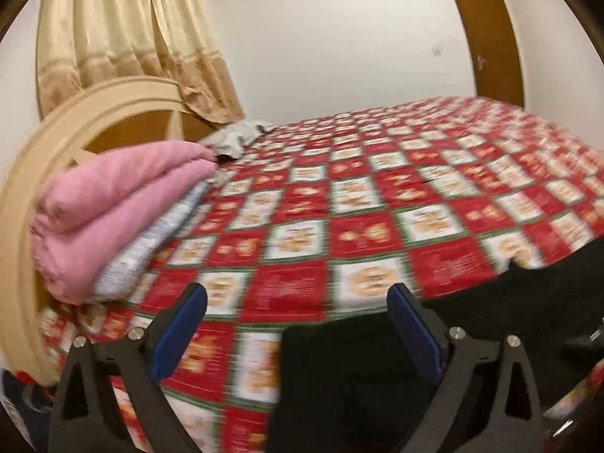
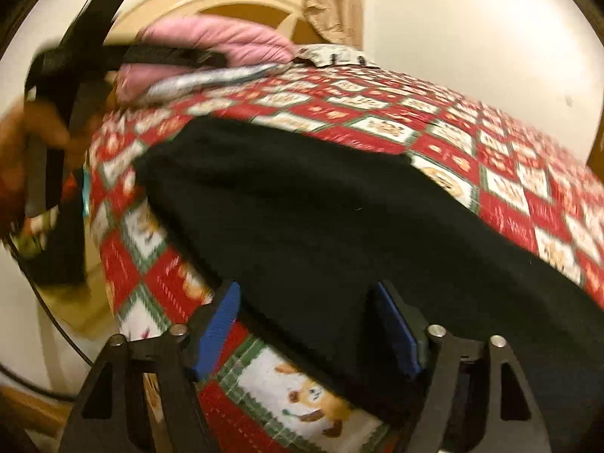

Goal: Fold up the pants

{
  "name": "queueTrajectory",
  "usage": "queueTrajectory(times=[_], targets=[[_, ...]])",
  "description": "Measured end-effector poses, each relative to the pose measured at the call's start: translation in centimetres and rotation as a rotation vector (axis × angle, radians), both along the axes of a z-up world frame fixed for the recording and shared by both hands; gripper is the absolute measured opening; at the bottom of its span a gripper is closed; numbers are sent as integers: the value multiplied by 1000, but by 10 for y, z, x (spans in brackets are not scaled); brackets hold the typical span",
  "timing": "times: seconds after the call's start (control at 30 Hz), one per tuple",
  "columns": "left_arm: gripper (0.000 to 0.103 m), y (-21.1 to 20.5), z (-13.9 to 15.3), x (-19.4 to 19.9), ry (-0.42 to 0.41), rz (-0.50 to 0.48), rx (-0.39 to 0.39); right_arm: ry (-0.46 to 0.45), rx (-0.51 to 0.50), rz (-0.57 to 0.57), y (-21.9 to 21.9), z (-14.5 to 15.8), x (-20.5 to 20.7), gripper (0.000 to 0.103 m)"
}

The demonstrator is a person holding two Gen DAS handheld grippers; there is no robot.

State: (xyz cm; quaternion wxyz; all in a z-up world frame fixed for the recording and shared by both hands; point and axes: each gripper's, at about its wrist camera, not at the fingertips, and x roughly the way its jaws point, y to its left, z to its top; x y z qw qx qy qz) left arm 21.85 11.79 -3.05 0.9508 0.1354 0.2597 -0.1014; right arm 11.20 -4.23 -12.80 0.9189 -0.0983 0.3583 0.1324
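Note:
Black pants lie spread on a bed with a red, white and green checked cover. In the left wrist view the pants fill the lower right, with one edge between my fingers. My left gripper is open above that edge, its blue pads wide apart and empty. My right gripper is open over the near edge of the pants, its blue pads apart. The left gripper and the hand that holds it show at the left of the right wrist view. Both views are motion-blurred.
A folded pink blanket lies on a pale pillow against the cream headboard. A grey cloth lies behind it. A cream curtain, a white wall and a brown door stand beyond the bed.

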Motion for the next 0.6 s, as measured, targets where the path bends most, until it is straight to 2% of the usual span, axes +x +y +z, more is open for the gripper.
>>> queueTrajectory(times=[0.07,0.13,0.23,0.27,0.3,0.33,0.37,0.43,0.47,0.53,0.6], targets=[[99,-7,-10,-9,41,-12,-62,-1,18,15,-1,5,-5,76],[99,-12,-26,-16,74,-4,-93,-25,106,28,-9,19,-15,76],[99,-12,-63,-12,159,83,-84,-62,125,-10,-25,33,-26,76],[102,-9,-79,-5,205,133,-68,-64,124,-21,-29,34,-28,76],[103,0,-88,-2,208,155,-119,-61,122,-44,-37,32,-30,76],[103,5,-88,-4,181,157,-169,-47,119,-76,-46,27,-30,76],[103,7,-89,-2,175,171,-172,-29,121,-96,-52,23,-31,76],[103,1,-87,0,171,185,-135,59,177,-157,-74,11,-30,76],[103,0,-85,0,176,196,-126,71,220,-170,-83,12,-34,76],[103,0,-81,4,207,223,-129,33,342,-230,-117,27,-51,76],[103,2,-77,-3,225,274,-138,-40,390,-320,-153,45,-70,76]])
